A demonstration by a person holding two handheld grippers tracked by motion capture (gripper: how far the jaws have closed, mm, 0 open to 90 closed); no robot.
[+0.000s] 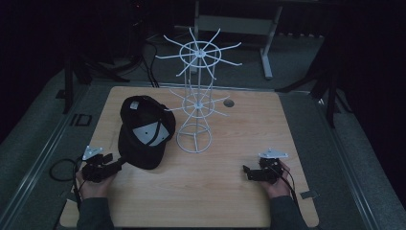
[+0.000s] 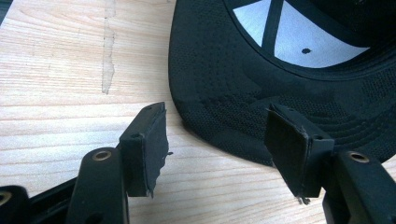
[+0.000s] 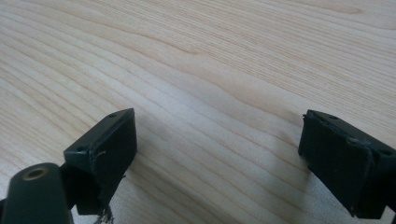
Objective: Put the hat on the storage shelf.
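A black cap [image 1: 143, 132] lies upside down on the wooden table [image 1: 230, 201], its white lining panels facing up, just left of a white wire rack [image 1: 197, 96]. My left gripper [image 1: 114, 166] rests at the table's front left, open, with its tips close to the cap's brim. In the left gripper view the brim [image 2: 233, 93] lies just beyond the open left gripper [image 2: 224, 144], and nothing sits between the pads. My right gripper [image 1: 249, 172] rests at the front right, open over bare wood. The right gripper [image 3: 219, 154] holds nothing.
The wire rack stands upright on a round base [image 1: 194, 139], with two tiers of spoke hooks. A small round hole [image 1: 229, 103] sits in the tabletop behind it. A metal frame leg [image 1: 266, 52] stands on the floor beyond the table.
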